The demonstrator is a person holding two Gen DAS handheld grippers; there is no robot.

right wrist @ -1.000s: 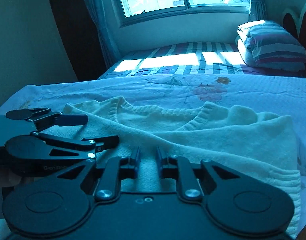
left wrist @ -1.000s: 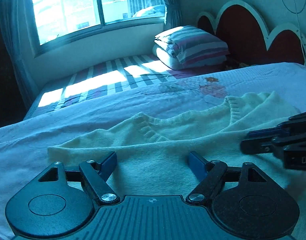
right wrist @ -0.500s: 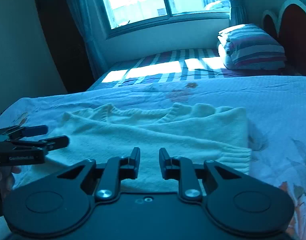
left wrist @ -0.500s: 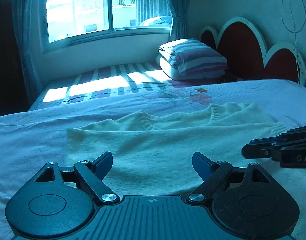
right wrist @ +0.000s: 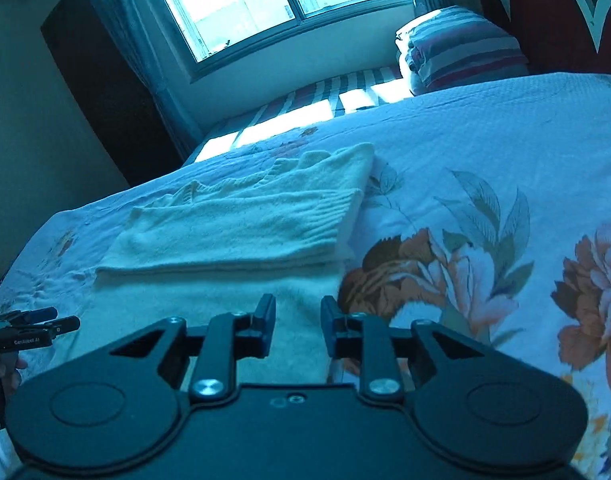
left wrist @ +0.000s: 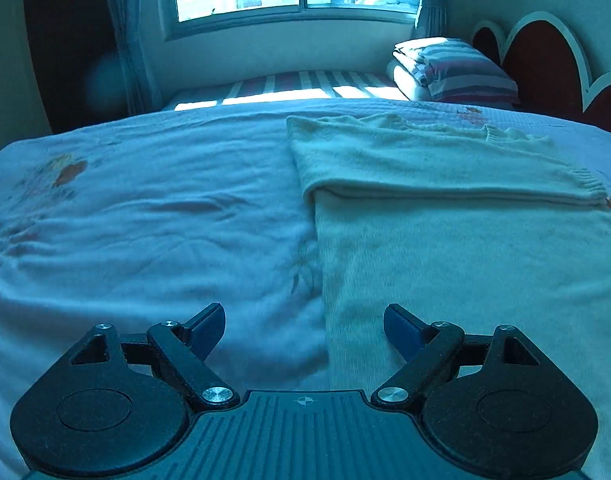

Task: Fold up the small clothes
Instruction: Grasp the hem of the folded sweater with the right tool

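Sweater half-folded on the bed, both grippers empty.

Left wrist view: the left gripper [left wrist: 304,326] is held wide, with nothing between its jaws; the cream knit sweater [left wrist: 445,216] lies from 12 to 3 o'clock on the wrinkled sheet [left wrist: 145,220], its folded edge soft and rounded. Right wrist view: the right gripper [right wrist: 297,322] is seen narrow, its jaws just having been opening, empty; the sweater is at 11 o'clock. The loose knit could be dragged, and the fold undone, if only one layer is pinched.
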